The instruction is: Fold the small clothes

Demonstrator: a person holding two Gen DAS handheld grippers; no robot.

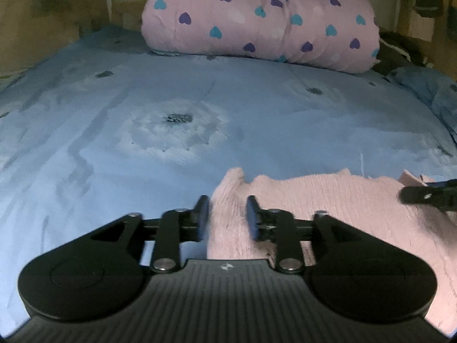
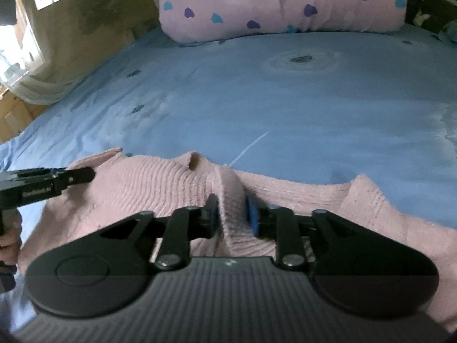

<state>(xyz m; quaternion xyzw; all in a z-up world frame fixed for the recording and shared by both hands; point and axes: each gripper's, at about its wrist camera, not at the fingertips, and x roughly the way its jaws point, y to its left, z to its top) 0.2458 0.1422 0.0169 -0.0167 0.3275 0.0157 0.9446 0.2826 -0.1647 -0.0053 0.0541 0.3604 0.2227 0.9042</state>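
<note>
While pink knit garment [image 2: 160, 183] lies on blue bedsheet [image 1: 142, 148], right gripper [image 2: 231, 214] jaws pinch raised fold; left gripper [image 1: 227, 214] jaws released.

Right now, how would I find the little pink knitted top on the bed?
Look at the big bed with the blue sheet. At its far end lies a rolled quilt, pink with blue and purple hearts. The pink knitted top is at the near edge instead, plain, ribbed and fuzzy, with no hearts on it.

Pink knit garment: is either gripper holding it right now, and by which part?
The right gripper has a raised fold of the pink knit garment between its jaws, near the far edge; contact looks likely. The left gripper straddles the left edge, pads apart: no hold.
</note>
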